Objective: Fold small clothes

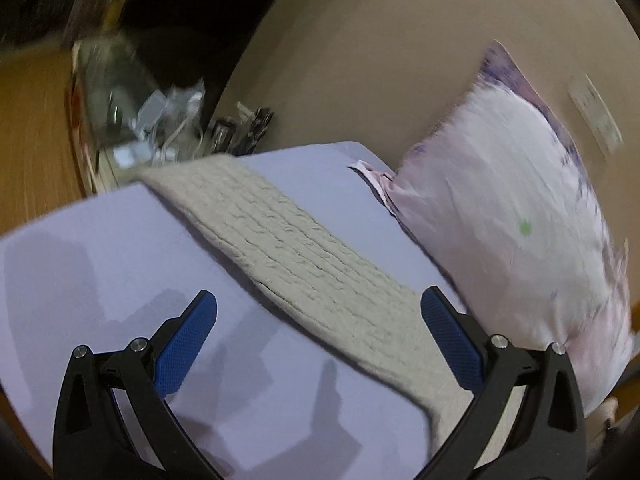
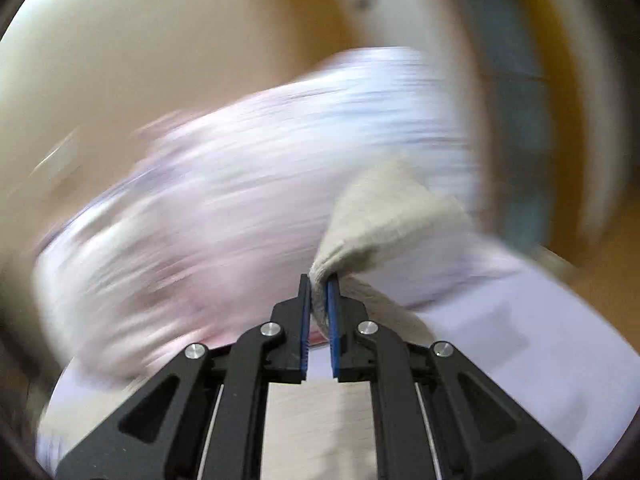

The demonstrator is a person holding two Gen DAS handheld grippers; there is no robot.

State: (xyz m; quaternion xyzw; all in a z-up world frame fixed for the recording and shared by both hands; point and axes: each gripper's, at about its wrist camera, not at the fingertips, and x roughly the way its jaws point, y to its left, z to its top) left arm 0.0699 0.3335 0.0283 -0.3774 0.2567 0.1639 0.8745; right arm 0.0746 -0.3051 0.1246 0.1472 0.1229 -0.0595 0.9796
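A beige knitted garment [image 1: 304, 256] lies as a long band across the lavender sheet [image 1: 100, 264] in the left wrist view. My left gripper [image 1: 318, 304] is open above it, its blue pads [image 1: 188, 344] spread wide, one over the sheet and one at the garment's near edge. In the right wrist view my right gripper [image 2: 320, 280] is shut on a bunched corner of the same beige garment [image 2: 384, 224] and holds it lifted above the sheet [image 2: 520, 340]. That view is blurred by motion.
A pale pink pillow [image 1: 516, 216] leans against the beige wall [image 1: 400, 60] at the right; it fills the middle of the right wrist view [image 2: 240, 200]. Cluttered cables and small items [image 1: 168, 124] sit beyond the bed's far left edge.
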